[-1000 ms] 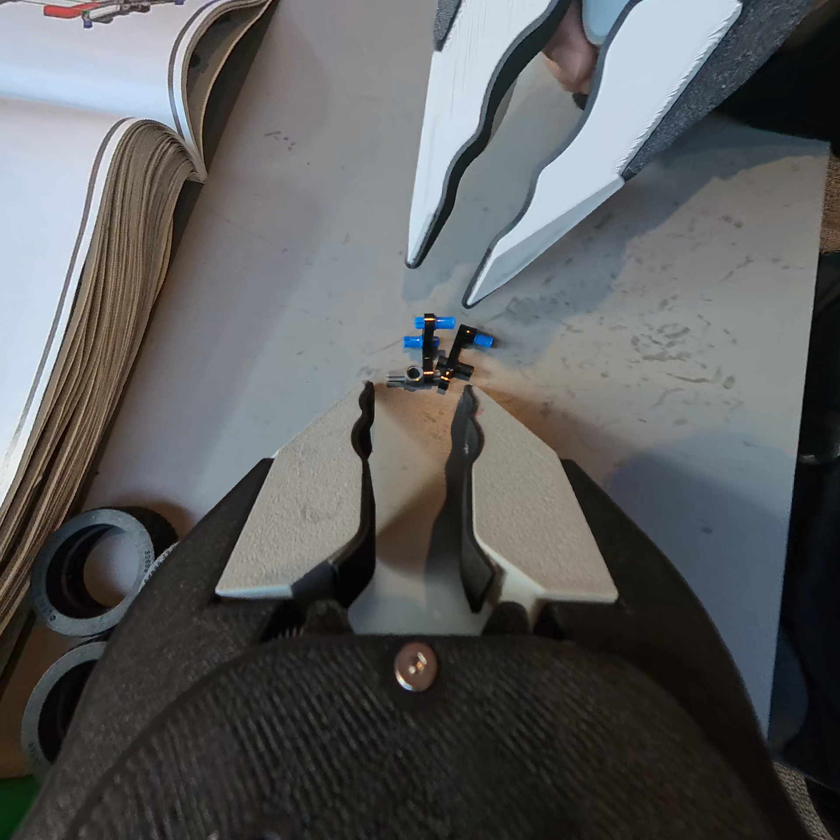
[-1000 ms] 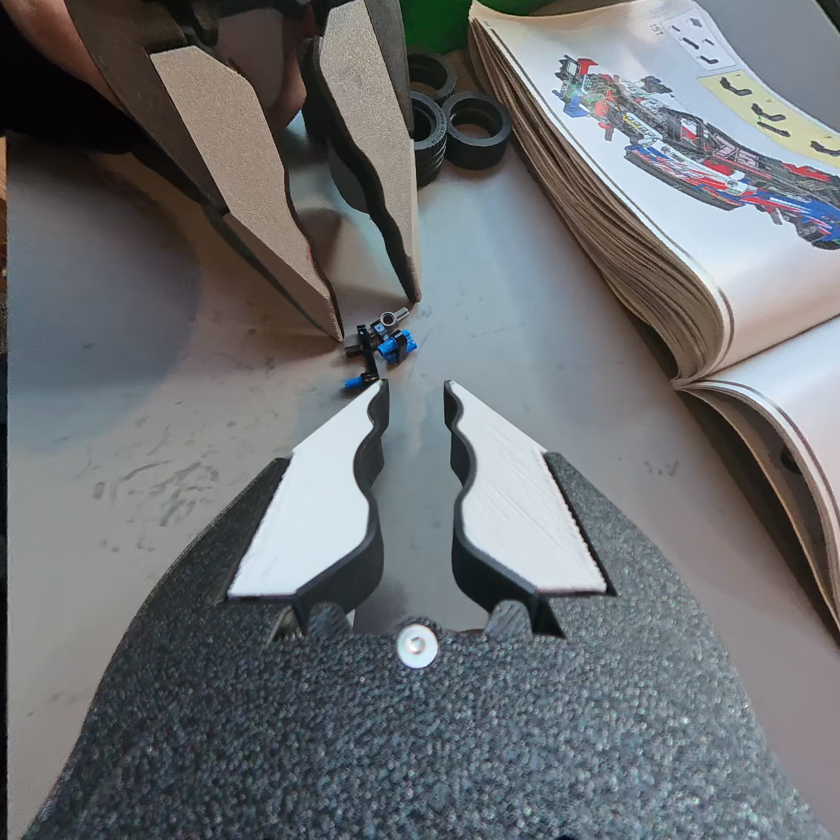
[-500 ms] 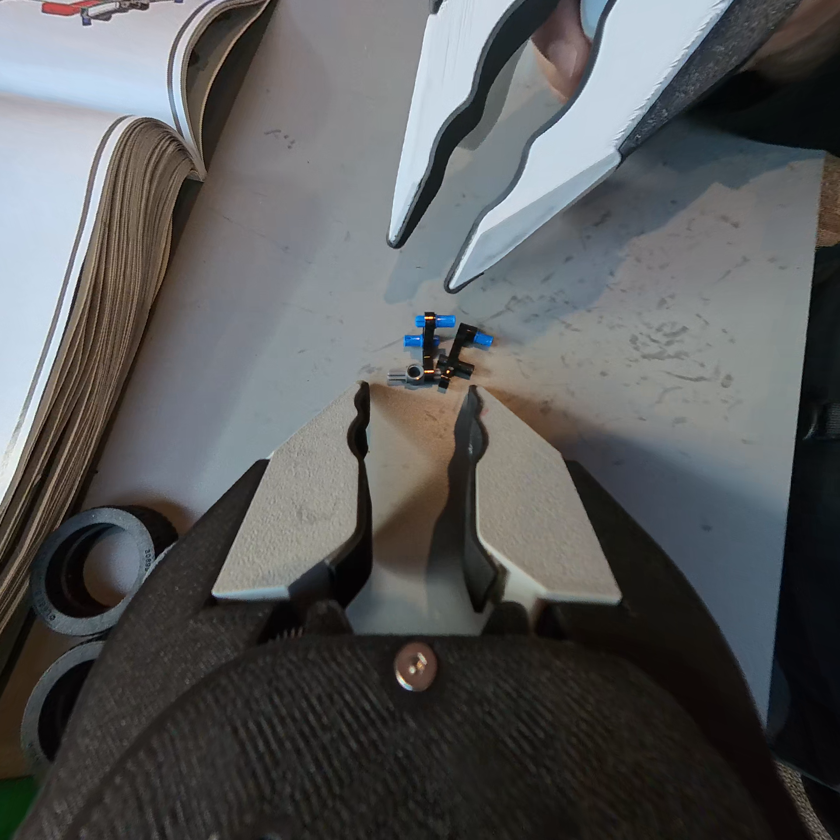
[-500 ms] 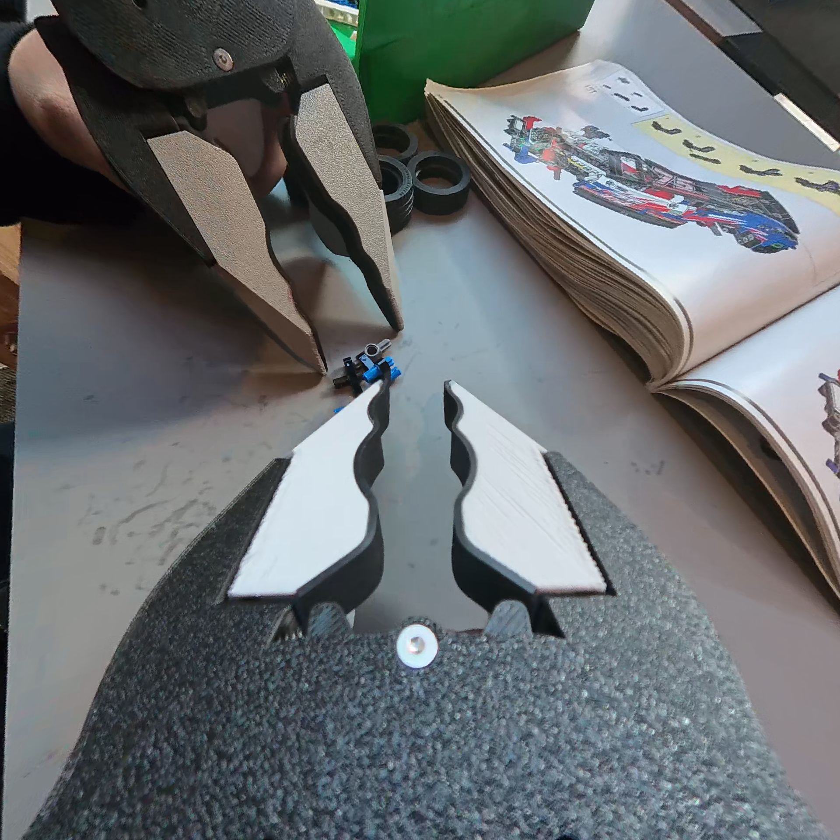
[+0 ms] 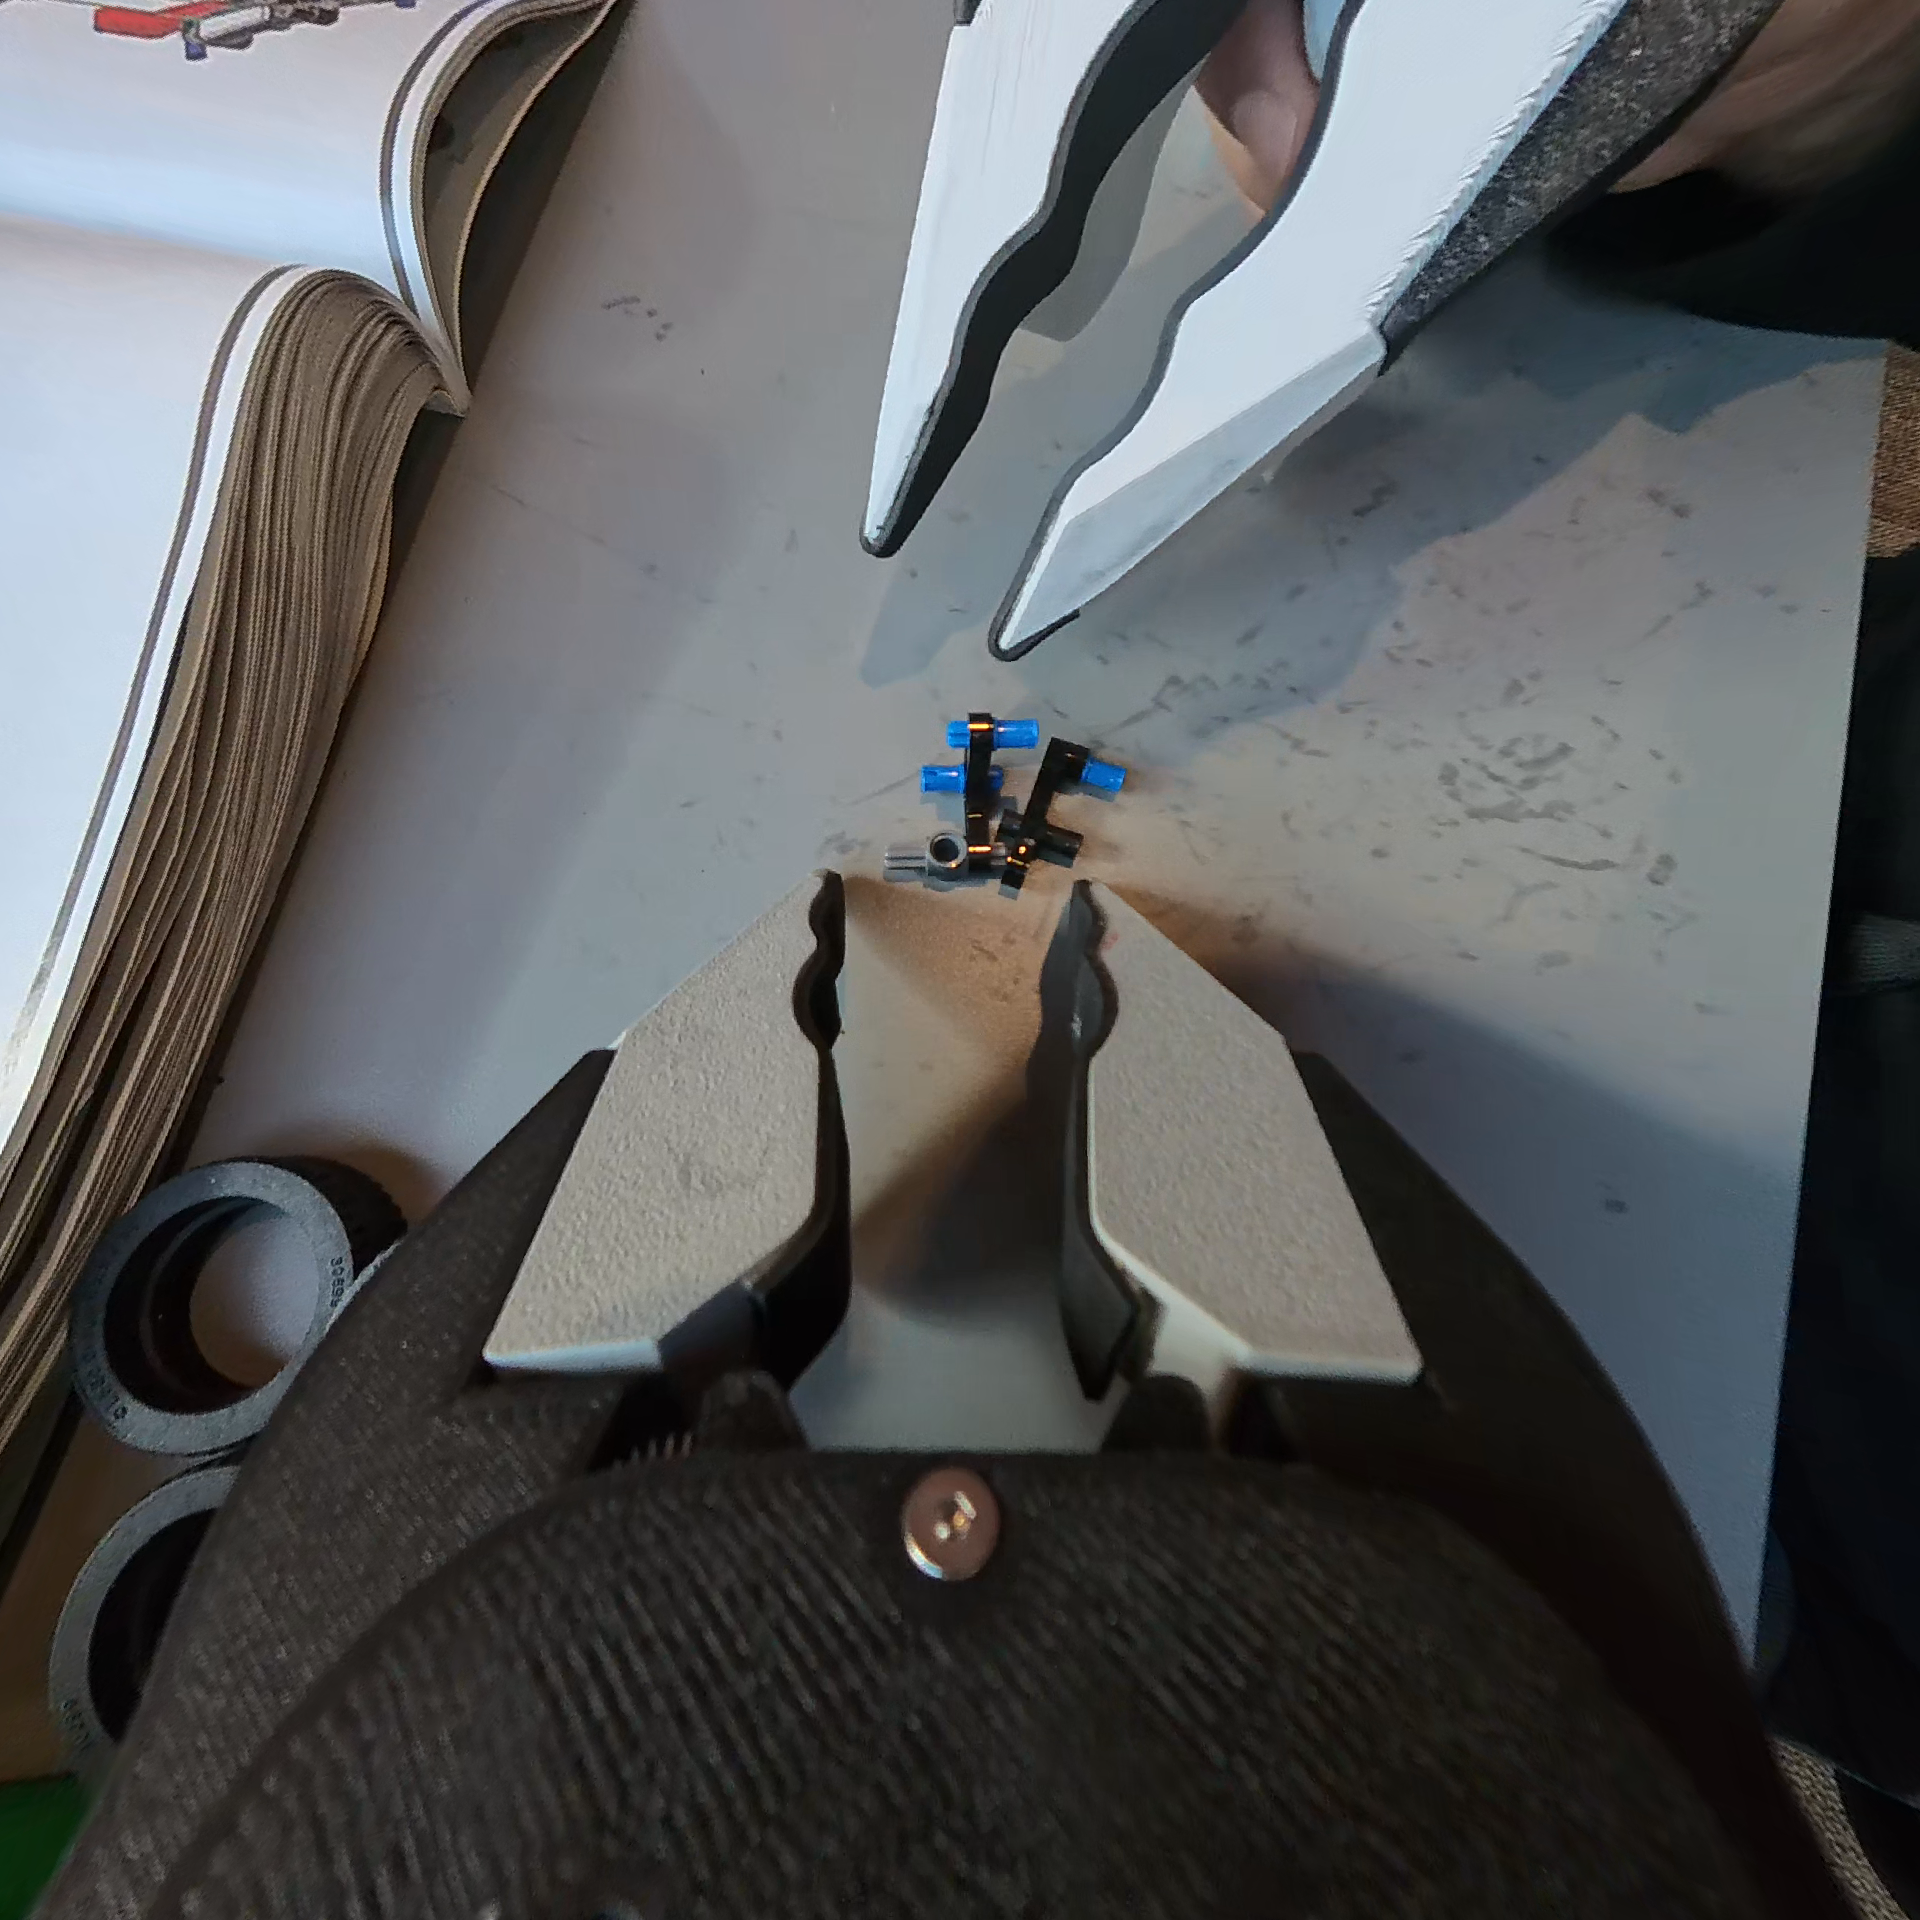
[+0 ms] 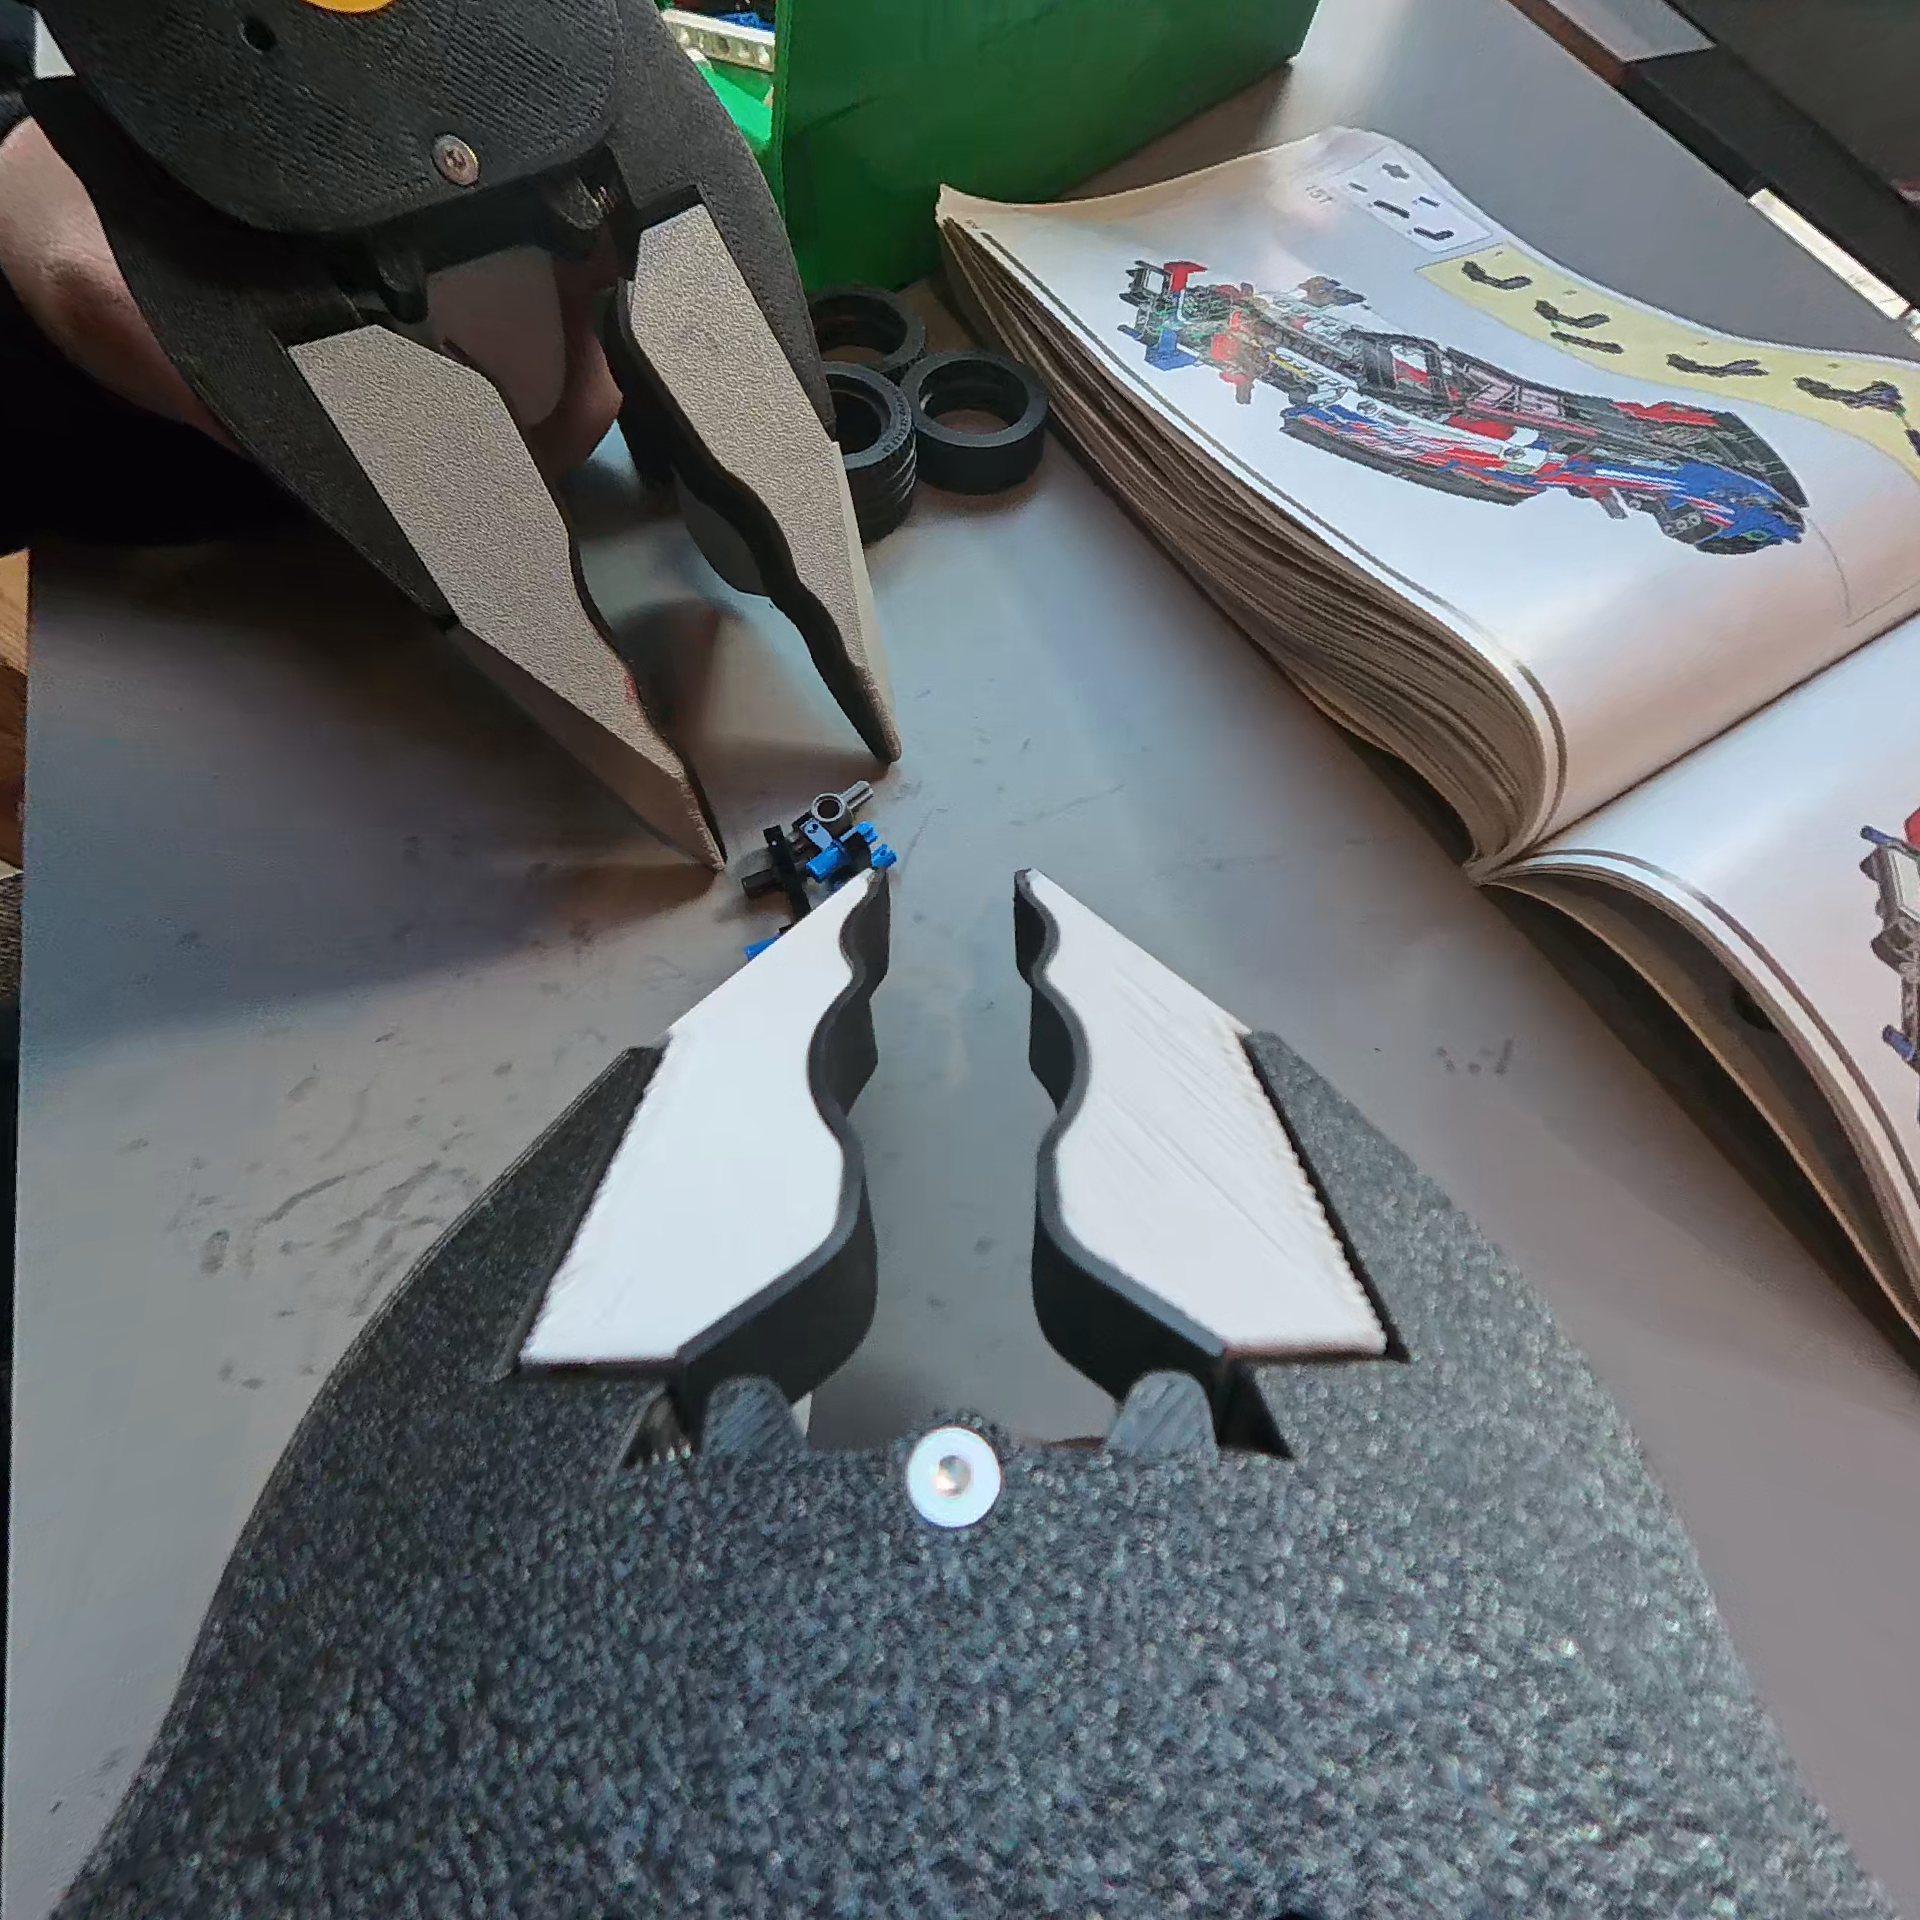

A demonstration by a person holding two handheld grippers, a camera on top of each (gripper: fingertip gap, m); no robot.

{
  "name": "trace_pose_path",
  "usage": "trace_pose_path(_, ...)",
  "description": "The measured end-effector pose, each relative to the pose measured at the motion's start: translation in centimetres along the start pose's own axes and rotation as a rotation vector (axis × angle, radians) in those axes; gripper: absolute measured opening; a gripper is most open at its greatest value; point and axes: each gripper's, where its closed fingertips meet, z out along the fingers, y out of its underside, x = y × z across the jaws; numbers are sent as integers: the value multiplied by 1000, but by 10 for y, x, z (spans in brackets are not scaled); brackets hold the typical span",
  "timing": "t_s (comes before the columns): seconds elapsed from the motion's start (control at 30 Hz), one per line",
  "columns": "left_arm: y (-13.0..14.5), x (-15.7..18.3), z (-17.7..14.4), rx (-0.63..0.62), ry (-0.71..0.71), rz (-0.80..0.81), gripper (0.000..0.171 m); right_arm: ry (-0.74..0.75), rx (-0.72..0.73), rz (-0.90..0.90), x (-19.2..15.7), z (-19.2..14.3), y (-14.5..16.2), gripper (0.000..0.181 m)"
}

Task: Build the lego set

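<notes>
I am holding the left gripper [image 5: 951, 899] and right gripper [image 6: 951, 883] both spread and empty, facing across the small lego assembly [image 5: 1003, 805] lying on the table [image 5: 1455, 935], bracketing it for pickup.

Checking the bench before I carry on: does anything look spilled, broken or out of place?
Nothing stands out. The small black-and-blue lego assembly lies loose on the scuffed grey table, the black tyres sit grouped beside the open instruction book.

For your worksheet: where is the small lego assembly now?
The small lego assembly lies on the grey table, between the left claw and right claw.
</notes>
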Motion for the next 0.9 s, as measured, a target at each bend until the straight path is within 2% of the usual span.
trace_pose_path(0.47, -3, 0, -1, 16, -8, 4, 42, 29, 20, 34, 7, -3, -2, 23)
trace_pose_path(0.57, -30, 2, -18, 124, -25, -16, 39, 49, 50, 73, 15, -7, -5, 23)
trace_pose_path(0.63, -55, -9, -35, 167, -106, 11, 31, 52, 69, 103, 18, -10, -7, 24)
trace_pose_path(0.67, -70, -21, -44, 185, -172, 6, 26, 60, 78, 117, 20, -11, -7, 24)
trace_pose_path(0.73, -102, -58, -58, 240, -338, -50, 29, 77, 86, 134, 23, -14, -8, 24)
trace_pose_path(0.83, -148, -105, -49, 244, -420, -60, 14, 86, 112, 155, 25, -19, -13, 24)
trace_pose_path(0.9, -159, -142, -21, 149, -433, -66, 12, 74, 143, 167, 23, -22, -18, 24)
